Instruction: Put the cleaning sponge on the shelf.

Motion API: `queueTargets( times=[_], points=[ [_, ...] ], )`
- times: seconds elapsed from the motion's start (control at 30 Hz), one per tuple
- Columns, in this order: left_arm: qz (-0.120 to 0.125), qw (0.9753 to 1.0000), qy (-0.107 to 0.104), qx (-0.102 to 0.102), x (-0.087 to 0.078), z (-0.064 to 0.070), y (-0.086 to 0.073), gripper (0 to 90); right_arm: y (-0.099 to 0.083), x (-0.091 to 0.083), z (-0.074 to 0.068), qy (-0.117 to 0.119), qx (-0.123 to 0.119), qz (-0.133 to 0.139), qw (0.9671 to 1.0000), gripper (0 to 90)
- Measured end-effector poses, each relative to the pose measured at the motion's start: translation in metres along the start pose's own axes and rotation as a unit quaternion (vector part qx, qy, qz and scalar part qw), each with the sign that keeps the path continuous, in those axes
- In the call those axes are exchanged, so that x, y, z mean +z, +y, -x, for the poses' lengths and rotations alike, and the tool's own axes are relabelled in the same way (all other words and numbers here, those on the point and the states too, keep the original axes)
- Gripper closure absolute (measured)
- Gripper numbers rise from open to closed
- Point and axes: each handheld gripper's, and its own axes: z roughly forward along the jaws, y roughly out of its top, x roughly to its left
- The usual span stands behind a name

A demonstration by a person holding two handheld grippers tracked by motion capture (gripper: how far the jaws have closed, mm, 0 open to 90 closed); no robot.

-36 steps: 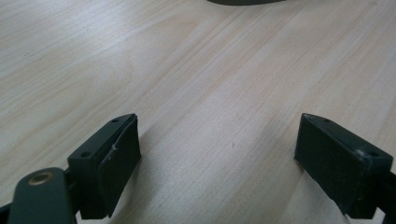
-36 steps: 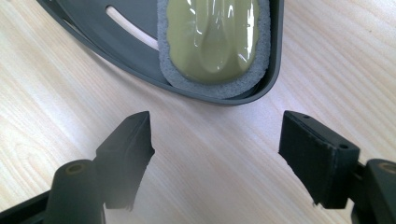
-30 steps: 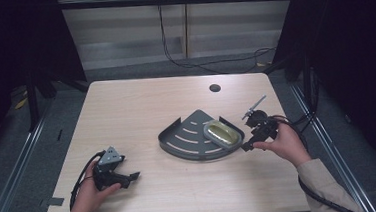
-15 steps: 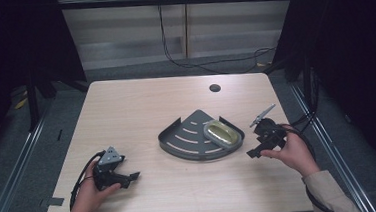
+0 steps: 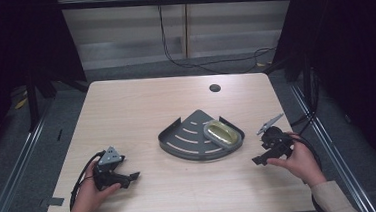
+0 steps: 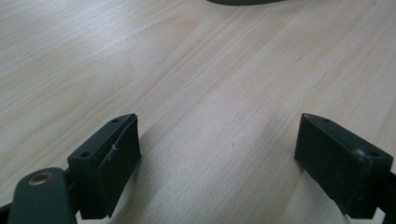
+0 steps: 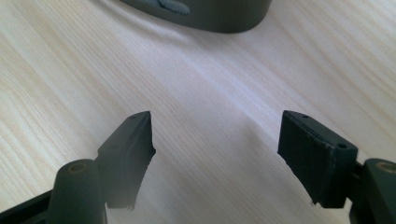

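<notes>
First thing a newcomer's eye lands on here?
The dark fan-shaped tray at the table's middle, with a yellow-green oval dish in its right corner. Then the two tongs, both open and empty: left tongs near the front left, right tongs just right of the tray.

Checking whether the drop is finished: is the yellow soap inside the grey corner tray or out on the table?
Inside: the soap lies in the tray, near its right wall.
</notes>
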Motion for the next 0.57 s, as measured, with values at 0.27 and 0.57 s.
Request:
queueTargets(
  times=[0.27, 0.57],
  points=[
    [0.000, 1.0000, 0.000, 0.000, 0.000, 0.000, 0.000, 13.5, -0.008, 0.005, -0.001, -0.002, -0.002, -0.008, 1.0000, 25.8],
    [0.000, 1.0000, 0.000, 0.000, 0.000, 0.000, 0.000, 13.6, -0.014, 0.013, -0.004, -0.011, -0.011, -0.030, 0.9994, 25.8]
  ],
)
